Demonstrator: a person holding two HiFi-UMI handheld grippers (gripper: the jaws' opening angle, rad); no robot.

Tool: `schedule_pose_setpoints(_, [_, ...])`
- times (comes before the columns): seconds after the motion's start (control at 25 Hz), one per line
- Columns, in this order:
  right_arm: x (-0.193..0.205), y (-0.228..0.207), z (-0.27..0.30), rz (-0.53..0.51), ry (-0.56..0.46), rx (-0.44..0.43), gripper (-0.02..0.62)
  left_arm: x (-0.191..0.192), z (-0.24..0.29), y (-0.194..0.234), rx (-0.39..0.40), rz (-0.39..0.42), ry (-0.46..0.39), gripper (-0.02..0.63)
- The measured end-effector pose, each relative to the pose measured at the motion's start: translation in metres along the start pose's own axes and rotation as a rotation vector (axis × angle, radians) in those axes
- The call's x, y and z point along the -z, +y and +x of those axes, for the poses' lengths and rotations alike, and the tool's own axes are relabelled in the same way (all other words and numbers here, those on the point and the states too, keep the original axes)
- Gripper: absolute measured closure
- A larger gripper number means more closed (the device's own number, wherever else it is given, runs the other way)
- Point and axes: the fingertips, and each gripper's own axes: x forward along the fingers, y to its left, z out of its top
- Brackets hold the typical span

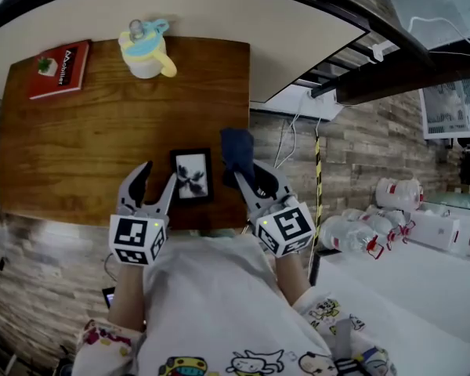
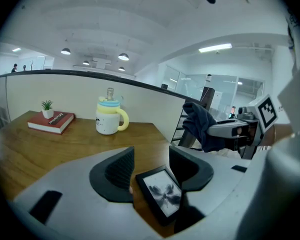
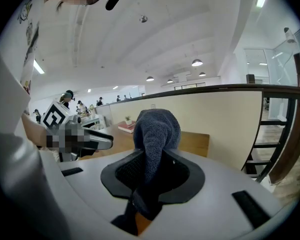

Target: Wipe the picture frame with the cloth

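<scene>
A small black picture frame (image 1: 193, 175) with a dark flower print lies flat on the wooden table (image 1: 78, 147), near its front edge. My left gripper (image 1: 158, 174) stands open just left of the frame. In the left gripper view the picture frame (image 2: 160, 194) lies low between the spread jaws, and nothing is gripped. My right gripper (image 1: 249, 172) is just right of the frame and is shut on a dark blue cloth (image 1: 236, 149). The cloth (image 3: 155, 131) stands up in a bunch from between the right gripper's (image 3: 152, 166) jaws, above the table. From the left gripper view the cloth (image 2: 200, 124) hangs off to the right.
A white mug with a yellow handle and blue lid (image 1: 146, 49) stands at the table's far edge. A red book (image 1: 60, 69) with a tiny plant lies at the far left corner. Beyond the table's right edge (image 1: 249, 116) is open floor, with a railing and white containers (image 1: 392, 210).
</scene>
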Motion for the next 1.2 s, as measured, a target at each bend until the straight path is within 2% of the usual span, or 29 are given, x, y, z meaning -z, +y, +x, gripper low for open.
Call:
schedule_pose_setpoints(0.6, [0.041, -0.006, 0.026, 0.039, 0.071, -0.004, 0.526, 0.085, 0.042, 0.001, 0.053, -0.026, 0.198, 0.408])
schedule_pose_setpoints(0.92, [0.06, -0.006, 0.035, 0.071, 0.093, -0.003, 0.525, 0.121, 0.052, 0.006, 0.061, -0.044, 0.276, 0.439])
schedule_pose_setpoints(1.2, [0.071, -0.004, 0.036, 0.09, 0.105, -0.005, 0.525, 0.137, 0.055, 0.004, 0.07, -0.068, 0.309, 0.465])
